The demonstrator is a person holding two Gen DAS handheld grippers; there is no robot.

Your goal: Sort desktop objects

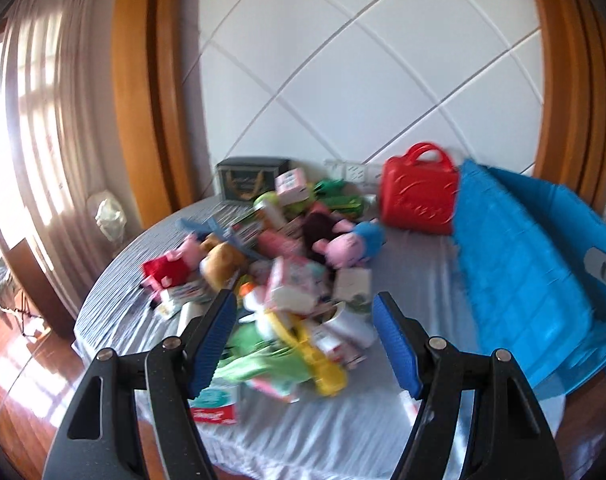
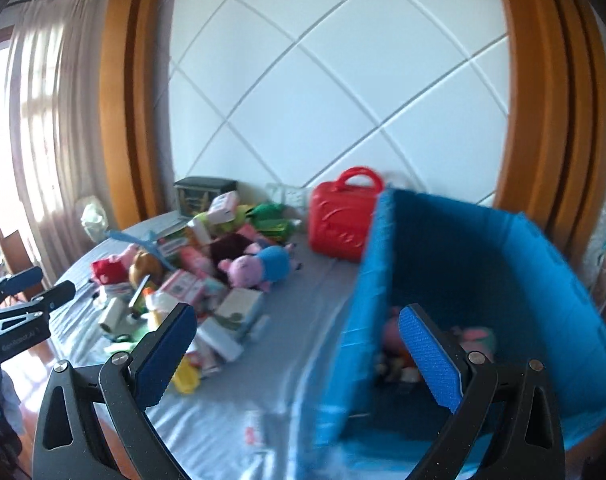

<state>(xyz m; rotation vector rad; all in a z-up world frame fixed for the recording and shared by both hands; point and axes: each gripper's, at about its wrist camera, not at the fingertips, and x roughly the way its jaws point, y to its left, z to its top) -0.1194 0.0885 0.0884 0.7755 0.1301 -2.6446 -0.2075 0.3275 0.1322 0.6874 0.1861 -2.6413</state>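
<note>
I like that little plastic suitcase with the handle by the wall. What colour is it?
Red. The little plastic suitcase shows best in the right wrist view.

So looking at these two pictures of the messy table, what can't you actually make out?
- Contents of the blue bin: in the right wrist view, pinkish shapes lie at the bottom, blurred and partly behind the right gripper.
- Labels on the toy pile: both views are smeared by motion.
- Lower part of the pile: in the left wrist view, the left gripper covers it.
- Bin's right side: cut off by the left wrist view's edge.
</note>
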